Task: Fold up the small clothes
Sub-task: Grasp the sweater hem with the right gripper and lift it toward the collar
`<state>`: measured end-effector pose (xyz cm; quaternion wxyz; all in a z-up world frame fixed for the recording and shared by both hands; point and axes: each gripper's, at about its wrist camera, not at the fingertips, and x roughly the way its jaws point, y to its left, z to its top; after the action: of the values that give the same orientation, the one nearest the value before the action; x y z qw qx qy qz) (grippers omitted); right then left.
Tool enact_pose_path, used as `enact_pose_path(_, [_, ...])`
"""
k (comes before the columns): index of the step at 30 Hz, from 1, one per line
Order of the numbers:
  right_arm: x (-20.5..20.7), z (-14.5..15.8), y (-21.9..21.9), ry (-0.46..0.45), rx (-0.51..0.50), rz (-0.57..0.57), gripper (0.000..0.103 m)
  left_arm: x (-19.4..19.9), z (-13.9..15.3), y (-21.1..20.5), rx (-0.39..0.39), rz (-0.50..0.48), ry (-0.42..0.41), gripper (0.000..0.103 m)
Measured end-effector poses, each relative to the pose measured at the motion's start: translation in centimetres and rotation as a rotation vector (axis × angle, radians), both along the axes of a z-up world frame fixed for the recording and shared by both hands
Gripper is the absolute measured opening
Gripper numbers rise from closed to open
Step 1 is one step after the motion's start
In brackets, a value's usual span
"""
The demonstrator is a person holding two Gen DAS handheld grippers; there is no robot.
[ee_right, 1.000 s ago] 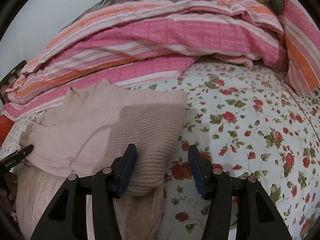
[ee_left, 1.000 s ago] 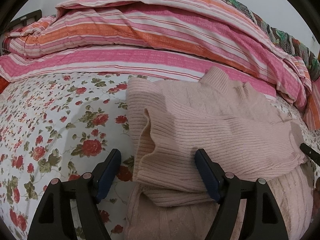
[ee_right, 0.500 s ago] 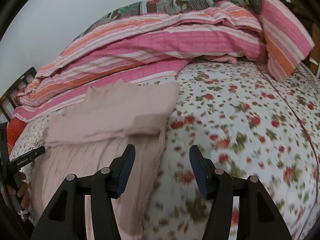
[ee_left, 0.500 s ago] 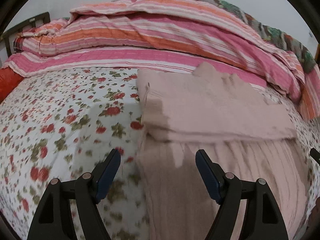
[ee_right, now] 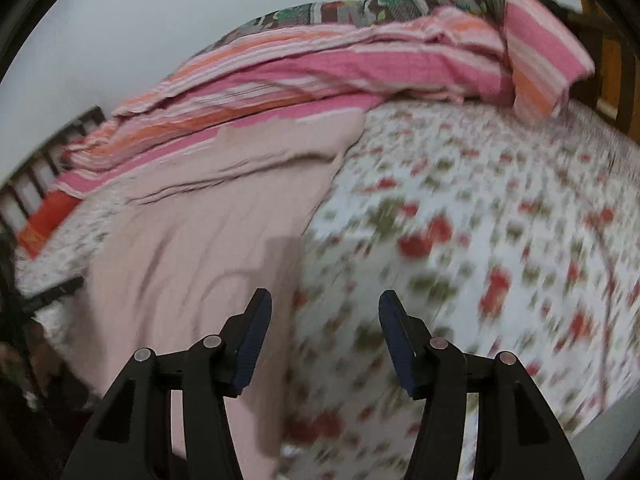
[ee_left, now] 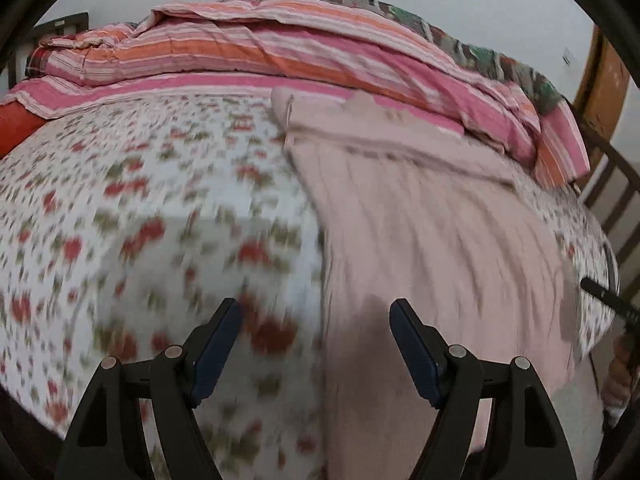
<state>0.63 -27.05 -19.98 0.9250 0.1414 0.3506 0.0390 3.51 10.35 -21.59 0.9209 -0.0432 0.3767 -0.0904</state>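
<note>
A pale pink knitted sweater (ee_left: 420, 220) lies on the floral bed sheet (ee_left: 140, 200), its upper part folded over near the striped quilt. It also shows in the right wrist view (ee_right: 200, 220). My left gripper (ee_left: 316, 320) is open and empty, hovering above the sweater's left edge near the front of the bed. My right gripper (ee_right: 324, 312) is open and empty above the sweater's right edge. Both views are blurred by motion.
A pink and orange striped quilt (ee_left: 280, 48) is piled along the back of the bed, also in the right wrist view (ee_right: 340, 64). A wooden bed frame (ee_left: 608, 168) stands at the right. An orange pillow (ee_right: 48, 216) lies at the left.
Both grippers have pulled back and up from the folded upper part of the sweater toward the bed's front edge. The lower part of the sweater has come into view. Both stay open.
</note>
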Motion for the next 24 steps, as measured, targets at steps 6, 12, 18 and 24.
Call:
enact_pose_path(6, [-2.5,-2.7,2.9,0.028,0.049,0.082,0.056,-2.1,-1.4,0.4,-0.061,-0.020,-0.005,0.074])
enact_pose_path(12, [-2.8,-4.5,5.3,0.052,-0.003,0.108,0.050,-2.0,-2.2,-0.9,-0.056,-0.020,-0.016,0.066])
enact_pose_path(18, [-3.0,-4.7,6.4,0.031,-0.033,0.137,0.008,-2.6,-2.5,-1.3,-0.060,-0.010,-0.026,0.020])
enact_pose_path(24, [-4.8,-3.7,3.6,-0.055,0.035,0.092,0.004,-3.7,-2.1,1.5,-0.156,-0.002,-0.041,0.006])
